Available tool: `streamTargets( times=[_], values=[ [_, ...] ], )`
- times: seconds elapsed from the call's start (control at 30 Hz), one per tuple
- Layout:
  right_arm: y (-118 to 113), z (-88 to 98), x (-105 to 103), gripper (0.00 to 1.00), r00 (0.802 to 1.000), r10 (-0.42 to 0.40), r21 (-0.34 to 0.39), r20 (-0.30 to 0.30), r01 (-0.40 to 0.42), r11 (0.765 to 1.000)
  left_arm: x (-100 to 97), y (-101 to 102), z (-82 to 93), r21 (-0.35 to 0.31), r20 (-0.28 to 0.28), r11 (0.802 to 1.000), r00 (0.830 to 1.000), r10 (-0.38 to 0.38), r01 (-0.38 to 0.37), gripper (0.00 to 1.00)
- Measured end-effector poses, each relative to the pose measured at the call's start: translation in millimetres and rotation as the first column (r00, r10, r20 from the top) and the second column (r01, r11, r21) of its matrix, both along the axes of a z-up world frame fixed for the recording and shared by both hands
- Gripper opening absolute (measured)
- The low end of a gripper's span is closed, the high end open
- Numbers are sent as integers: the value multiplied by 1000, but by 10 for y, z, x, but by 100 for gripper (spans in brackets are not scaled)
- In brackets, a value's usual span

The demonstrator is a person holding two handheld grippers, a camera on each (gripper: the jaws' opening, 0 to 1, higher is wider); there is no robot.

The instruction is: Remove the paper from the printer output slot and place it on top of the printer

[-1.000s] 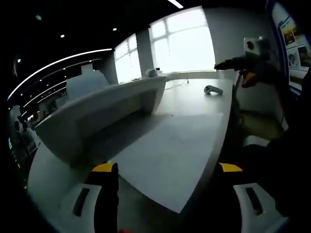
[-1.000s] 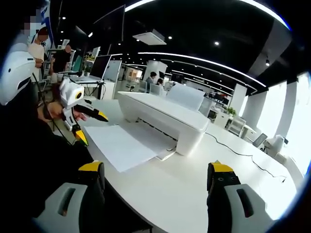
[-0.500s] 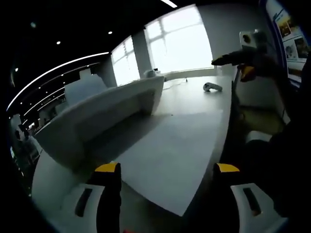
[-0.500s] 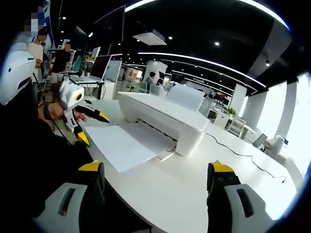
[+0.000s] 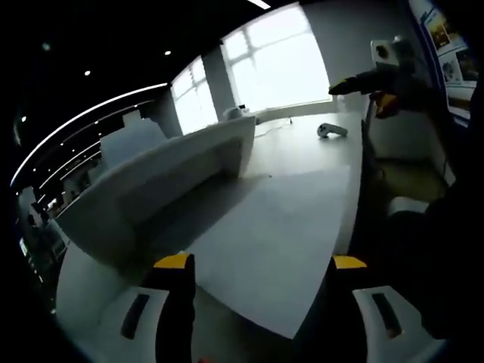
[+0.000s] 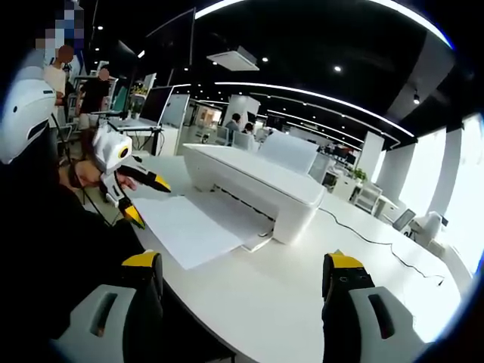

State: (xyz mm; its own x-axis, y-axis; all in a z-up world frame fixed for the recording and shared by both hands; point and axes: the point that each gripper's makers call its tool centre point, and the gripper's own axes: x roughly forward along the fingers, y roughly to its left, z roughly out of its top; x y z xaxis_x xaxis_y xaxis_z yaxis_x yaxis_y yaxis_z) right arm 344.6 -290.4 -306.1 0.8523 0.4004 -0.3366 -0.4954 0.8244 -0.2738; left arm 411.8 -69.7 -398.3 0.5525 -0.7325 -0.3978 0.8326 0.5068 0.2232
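A white printer sits on the white bench, its paper lying flat out of the front slot toward the near left edge. The right hand-held gripper hangs over the near bench, jaws wide apart and empty. At the left, the left hand-held gripper has its yellow tips spread at the paper's far left corner. A cable trails right behind the printer.

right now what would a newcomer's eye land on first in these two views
The white printer in the middle of the long white table, with a sheet of paper lying flat out of its output slot toward the table's near edge. Next, the left gripper, jaws open with yellow tips, at the paper's far corner. Bright windows glare behind the table in the left gripper view.
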Motion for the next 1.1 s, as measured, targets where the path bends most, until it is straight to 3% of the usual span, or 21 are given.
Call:
streamTargets(
  times=[1.1],
  values=[
    [10,-19,-9,82,1000,2,0,-2,-2,1000,-13,-54,-1,9,15,999,999,-41,40,62]
  ],
)
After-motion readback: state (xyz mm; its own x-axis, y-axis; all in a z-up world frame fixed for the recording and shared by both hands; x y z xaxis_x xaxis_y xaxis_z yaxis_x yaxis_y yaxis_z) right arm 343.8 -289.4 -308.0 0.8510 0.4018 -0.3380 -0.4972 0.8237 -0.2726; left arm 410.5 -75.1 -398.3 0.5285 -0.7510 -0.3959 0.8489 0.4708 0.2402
